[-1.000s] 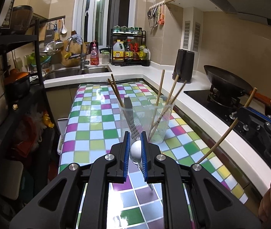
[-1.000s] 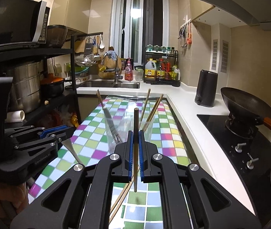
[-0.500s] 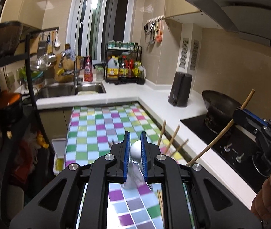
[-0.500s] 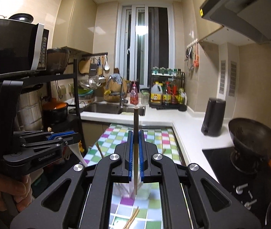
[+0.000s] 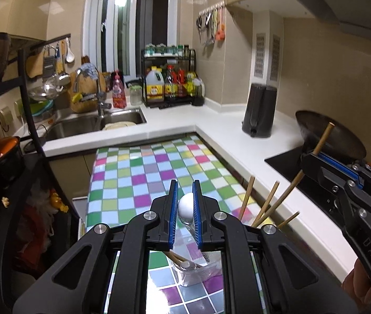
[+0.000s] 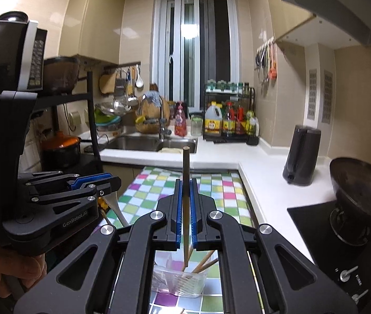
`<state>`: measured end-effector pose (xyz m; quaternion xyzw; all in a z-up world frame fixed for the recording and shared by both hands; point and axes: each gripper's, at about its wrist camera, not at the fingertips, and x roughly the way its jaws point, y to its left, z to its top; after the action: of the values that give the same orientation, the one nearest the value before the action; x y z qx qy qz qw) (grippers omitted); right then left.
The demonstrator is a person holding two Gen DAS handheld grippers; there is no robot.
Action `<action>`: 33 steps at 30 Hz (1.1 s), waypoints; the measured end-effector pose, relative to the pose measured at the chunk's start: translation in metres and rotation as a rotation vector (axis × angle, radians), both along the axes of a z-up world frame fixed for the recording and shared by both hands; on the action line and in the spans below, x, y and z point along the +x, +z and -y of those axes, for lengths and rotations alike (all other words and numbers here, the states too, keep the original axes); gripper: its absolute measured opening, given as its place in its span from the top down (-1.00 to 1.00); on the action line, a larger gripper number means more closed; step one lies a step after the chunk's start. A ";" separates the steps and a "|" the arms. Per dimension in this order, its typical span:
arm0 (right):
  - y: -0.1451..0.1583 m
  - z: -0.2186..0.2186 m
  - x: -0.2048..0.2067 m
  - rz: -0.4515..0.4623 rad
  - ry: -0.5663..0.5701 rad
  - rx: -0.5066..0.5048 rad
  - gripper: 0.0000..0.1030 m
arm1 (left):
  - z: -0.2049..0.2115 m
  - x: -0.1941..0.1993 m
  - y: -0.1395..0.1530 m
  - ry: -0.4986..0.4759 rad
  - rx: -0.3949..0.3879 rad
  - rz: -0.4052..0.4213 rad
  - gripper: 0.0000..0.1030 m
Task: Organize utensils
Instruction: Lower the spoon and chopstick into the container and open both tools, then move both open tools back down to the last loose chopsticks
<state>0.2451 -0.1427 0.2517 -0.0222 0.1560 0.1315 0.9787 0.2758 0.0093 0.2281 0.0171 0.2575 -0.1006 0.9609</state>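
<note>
In the left wrist view, the left gripper [image 5: 185, 210] is clamped on the white rounded end of a utensil [image 5: 186, 208] above the checkered tablecloth [image 5: 143, 178]; below it stands a clear container [image 5: 198, 274] holding chopsticks [image 5: 247, 198], whose tips rise to the right. At far right, the right gripper [image 5: 313, 154] pinches a single chopstick [image 5: 290, 187] slanting down toward the container, with fingers [image 5: 355, 285] of a hand below. In the right wrist view, the right gripper [image 6: 185, 209] is closed on that chopstick [image 6: 185, 172], held upright, its lower tip over the clear container [image 6: 179, 280]. At left, a hand [image 6: 7, 269] holds the left gripper [image 6: 114, 180], a white utensil handle [image 6: 117, 209] angling down from it.
</note>
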 end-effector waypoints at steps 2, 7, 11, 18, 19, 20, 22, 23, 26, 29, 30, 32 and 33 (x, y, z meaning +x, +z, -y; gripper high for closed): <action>-0.014 0.000 0.009 -0.027 -0.001 -0.005 0.89 | 0.005 0.006 -0.015 -0.015 0.013 -0.029 0.78; -0.041 -0.002 0.023 -0.077 -0.002 -0.011 0.89 | 0.015 0.018 -0.044 -0.040 0.056 -0.084 0.78; -0.055 -0.003 0.030 -0.114 -0.001 -0.018 0.89 | 0.017 0.022 -0.060 -0.042 0.066 -0.117 0.78; -0.057 0.002 0.027 -0.146 -0.006 -0.026 0.53 | 0.009 0.010 -0.055 -0.003 0.030 -0.087 0.18; -0.055 0.002 0.025 -0.142 -0.009 -0.025 0.47 | 0.008 0.007 -0.053 0.006 0.024 -0.077 0.18; -0.052 0.003 0.021 -0.136 -0.015 -0.023 0.47 | 0.006 0.000 -0.047 0.018 0.013 -0.063 0.18; -0.046 0.005 0.013 -0.127 -0.023 -0.018 0.46 | 0.001 -0.015 -0.038 0.043 0.002 -0.026 0.18; -0.043 0.005 0.007 -0.121 -0.027 -0.014 0.46 | -0.001 -0.023 -0.034 0.054 -0.003 -0.009 0.18; -0.031 0.006 -0.015 -0.086 -0.037 -0.009 0.46 | -0.007 -0.051 -0.022 0.074 -0.022 0.042 0.18; -0.021 0.006 -0.043 -0.043 -0.051 0.000 0.46 | -0.012 -0.080 -0.018 0.084 -0.031 0.067 0.18; -0.018 0.007 -0.053 -0.033 -0.057 0.006 0.46 | -0.014 -0.089 -0.018 0.085 -0.034 0.072 0.18; -0.017 0.007 -0.072 -0.016 -0.065 0.015 0.46 | -0.017 -0.108 -0.021 0.088 -0.038 0.079 0.18; -0.018 0.007 -0.083 -0.007 -0.070 0.015 0.46 | -0.019 -0.119 -0.024 0.091 -0.041 0.082 0.18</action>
<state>0.1617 -0.1495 0.2340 -0.0090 0.1591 0.0984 0.9823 0.1563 0.0281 0.2042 -0.0103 0.2163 -0.0615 0.9743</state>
